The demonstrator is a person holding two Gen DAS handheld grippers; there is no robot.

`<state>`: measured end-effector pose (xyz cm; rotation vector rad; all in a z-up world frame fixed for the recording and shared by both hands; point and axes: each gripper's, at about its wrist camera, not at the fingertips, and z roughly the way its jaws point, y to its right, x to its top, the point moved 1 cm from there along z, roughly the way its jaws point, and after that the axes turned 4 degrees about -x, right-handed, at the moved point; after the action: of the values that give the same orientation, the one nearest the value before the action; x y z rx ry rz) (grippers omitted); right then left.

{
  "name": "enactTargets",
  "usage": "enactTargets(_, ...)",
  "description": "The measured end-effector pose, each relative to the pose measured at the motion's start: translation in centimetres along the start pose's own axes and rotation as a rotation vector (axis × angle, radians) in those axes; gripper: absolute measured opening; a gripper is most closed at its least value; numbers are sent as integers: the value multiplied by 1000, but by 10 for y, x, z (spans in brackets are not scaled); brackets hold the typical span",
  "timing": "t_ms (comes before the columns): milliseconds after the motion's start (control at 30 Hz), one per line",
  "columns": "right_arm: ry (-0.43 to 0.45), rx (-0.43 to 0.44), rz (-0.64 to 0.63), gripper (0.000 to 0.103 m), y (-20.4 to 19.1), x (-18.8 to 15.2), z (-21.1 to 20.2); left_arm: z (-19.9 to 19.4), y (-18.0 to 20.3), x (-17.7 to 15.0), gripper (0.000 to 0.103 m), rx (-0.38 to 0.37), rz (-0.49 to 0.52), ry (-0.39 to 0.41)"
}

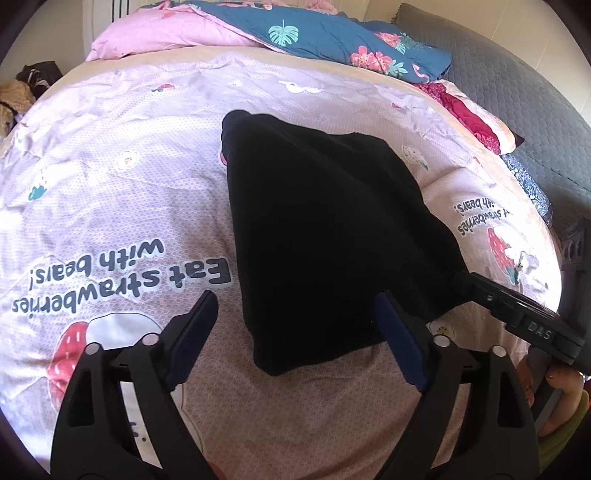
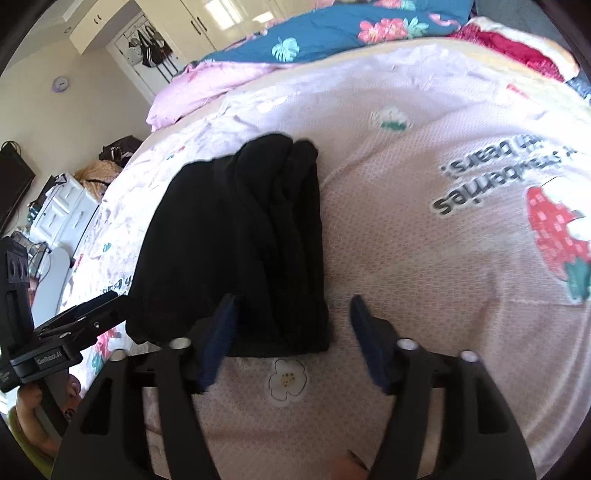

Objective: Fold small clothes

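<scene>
A black garment [image 1: 317,229] lies folded in a rough rectangle on the pink strawberry-print bedspread [image 1: 110,192]. My left gripper [image 1: 295,299] is open just above the garment's near edge; the cloth's near corner shows between the fingers, untouched by the pads. In the right wrist view the garment [image 2: 236,236] shows several stacked folds along its right side. My right gripper [image 2: 293,301] is open over its near right corner, with the left finger [image 2: 221,332] above the cloth and the right one over bare bedspread. Each gripper also shows in the other's view, the right gripper [image 1: 517,314] and the left gripper [image 2: 74,317].
A blue floral quilt [image 1: 332,33] and pink bedding [image 1: 155,37] are piled at the far end of the bed. A red and cream cloth [image 1: 476,118] and a grey mat [image 1: 517,85] lie on the right. Drawers and clutter [image 2: 62,206] stand beyond the bed's left side.
</scene>
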<state>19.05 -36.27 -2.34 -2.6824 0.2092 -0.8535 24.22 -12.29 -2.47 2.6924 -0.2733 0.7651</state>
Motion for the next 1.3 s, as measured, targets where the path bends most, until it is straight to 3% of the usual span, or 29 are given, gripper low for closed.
enactTargets(67,38,-6,5,82,-1,-1,-13,-5,0,0,84,0,-1,8)
enactTargets(100,52,-10,7,87,-1,-2,-18,-8,0,-1,92,2,-2,12)
enactTargets(233,118,-18,1,96,-4,-7,-45,-22,1,-3,94,2,-4,28)
enactTargets(733,275,-88,-118,99,-40,-50,-107,-78,-7,-38,94,32,4,111)
enactTargets(1300,279,-209,-195,99,-60,-119,-91,-91,-23,-86,94,31,6,171)
